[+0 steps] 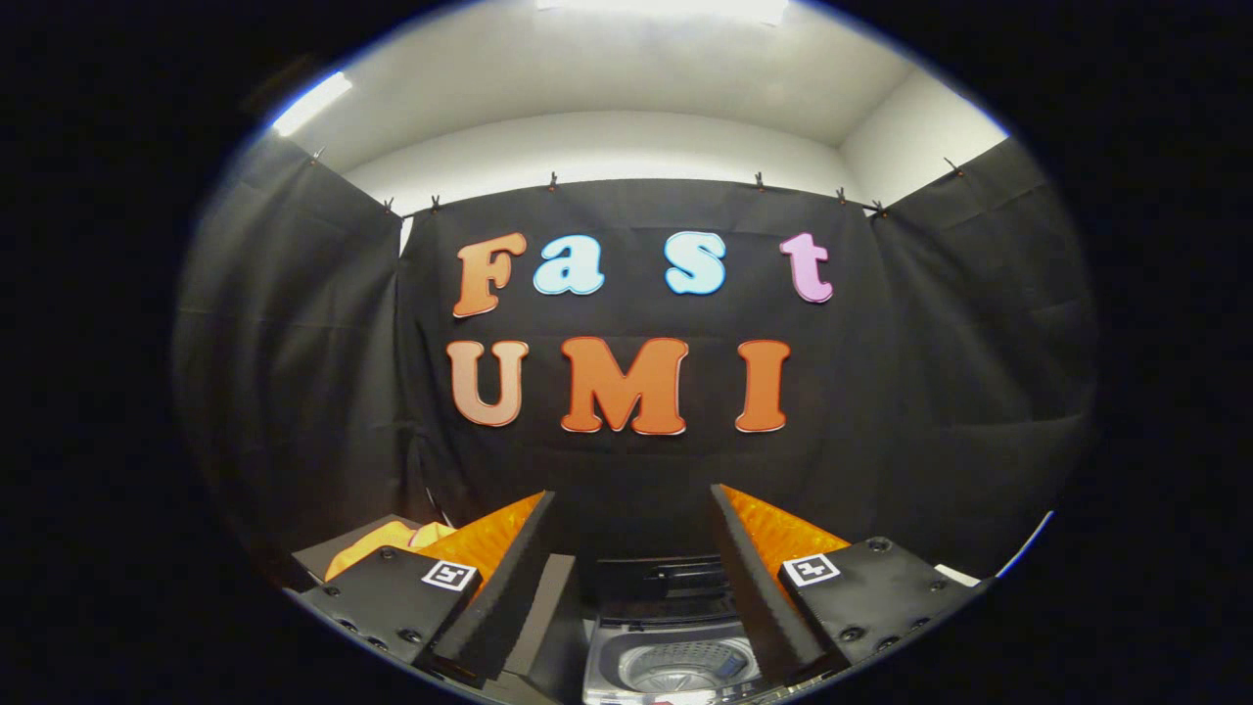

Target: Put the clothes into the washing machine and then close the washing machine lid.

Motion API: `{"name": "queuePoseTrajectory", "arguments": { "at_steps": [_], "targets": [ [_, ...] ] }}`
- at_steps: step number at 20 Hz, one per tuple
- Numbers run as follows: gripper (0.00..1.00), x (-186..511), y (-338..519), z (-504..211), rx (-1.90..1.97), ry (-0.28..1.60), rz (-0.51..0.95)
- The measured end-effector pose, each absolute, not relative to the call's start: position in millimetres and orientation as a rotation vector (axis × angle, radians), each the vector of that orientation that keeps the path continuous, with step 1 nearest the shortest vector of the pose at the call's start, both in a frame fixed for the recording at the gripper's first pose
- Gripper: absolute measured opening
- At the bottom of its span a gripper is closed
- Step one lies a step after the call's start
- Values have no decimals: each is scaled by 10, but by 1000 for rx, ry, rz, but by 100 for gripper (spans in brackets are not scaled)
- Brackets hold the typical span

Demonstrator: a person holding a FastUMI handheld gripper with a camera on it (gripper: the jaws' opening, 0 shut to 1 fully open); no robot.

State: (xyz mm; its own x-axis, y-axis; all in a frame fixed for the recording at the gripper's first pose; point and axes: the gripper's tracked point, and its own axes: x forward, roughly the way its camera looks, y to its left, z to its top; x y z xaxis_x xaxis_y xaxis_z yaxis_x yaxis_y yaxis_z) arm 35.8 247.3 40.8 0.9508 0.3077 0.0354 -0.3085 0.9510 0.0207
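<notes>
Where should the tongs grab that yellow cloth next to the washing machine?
Probably the raised fold of the yellow cloth, coming down from above. It lies bunched on the dark surface left of the washing machine, beyond the left finger, so a fold sticks up to pinch. The tongs are open and hold nothing.

Dim booth, ceiling glare, fisheye warp

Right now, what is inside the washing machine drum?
The washing machine sits between the open hand-held gripper fingers, lid up. The visible part of the drum looks bare metal. Its lower part is cut off, so clothes there cannot be ruled out.
</notes>
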Motion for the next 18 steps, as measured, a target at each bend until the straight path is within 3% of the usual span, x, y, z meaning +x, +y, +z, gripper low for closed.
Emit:
{"name": "queuePoseTrajectory", "arguments": {
  "at_steps": [7, 18],
  "targets": [
    [98, 514, 3930, 160, 50, 38, 517],
    [98, 747, 5248, -950, -21, 265, 590]
  ]
}}
